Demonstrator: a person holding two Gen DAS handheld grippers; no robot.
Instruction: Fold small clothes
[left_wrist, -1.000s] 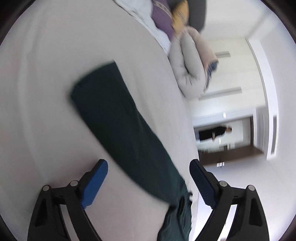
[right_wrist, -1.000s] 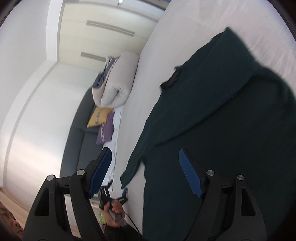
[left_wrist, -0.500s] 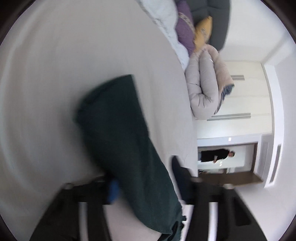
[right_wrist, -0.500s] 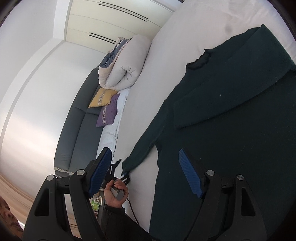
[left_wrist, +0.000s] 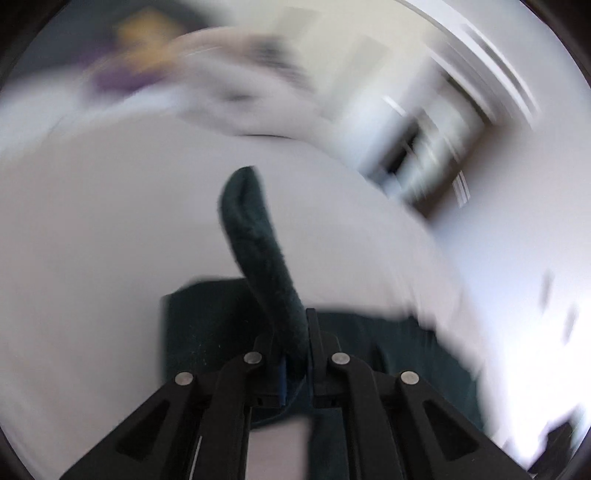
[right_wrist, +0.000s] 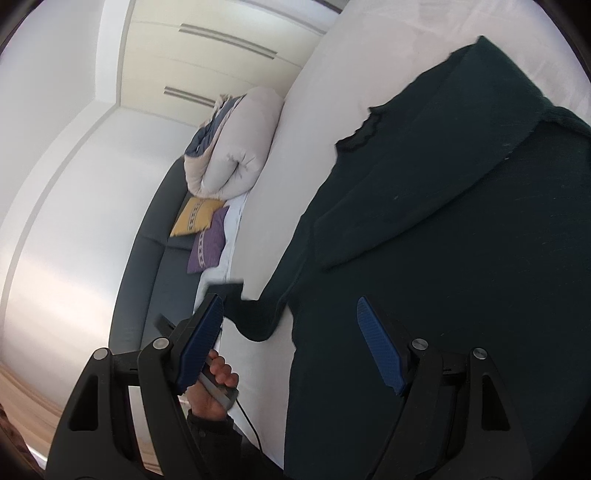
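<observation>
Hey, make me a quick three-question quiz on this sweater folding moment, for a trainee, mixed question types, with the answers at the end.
1. True or false: the left hand-held gripper is shut on the sleeve of the dark green sweater.
2. Multiple choice: the right hand-held gripper is A) shut on the collar, B) open above the sweater, holding nothing, C) pressed shut on the bed.
3. Fill in: beside the bed, on the dark sofa, lie a yellow cushion and a ____ cushion.

Key: 1 true; 2 B; 3 purple.
</observation>
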